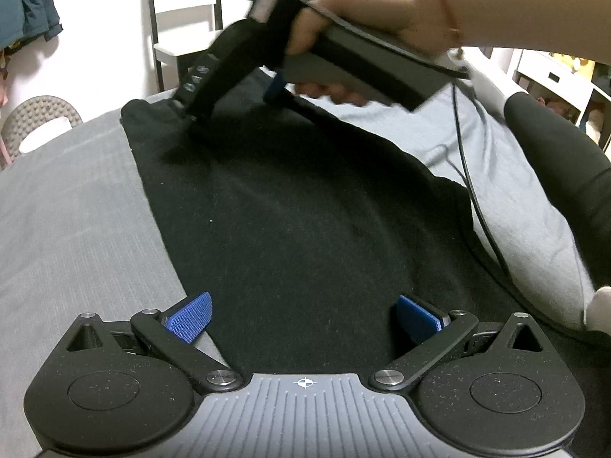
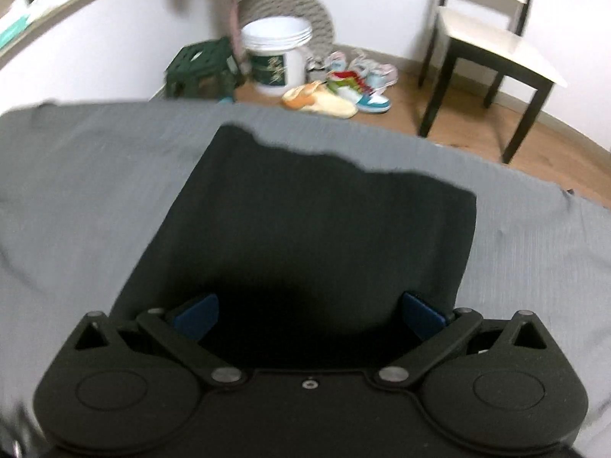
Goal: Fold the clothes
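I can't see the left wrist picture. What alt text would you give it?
A black garment lies flat on a grey bed cover, with the left tool open above its near edge. At the far end, a hand holds the right tool down against the cloth. A white chair stands by the wall behind.

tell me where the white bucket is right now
In the right wrist view, the white bucket stands on the floor by the wall, between a green stool and shoes.
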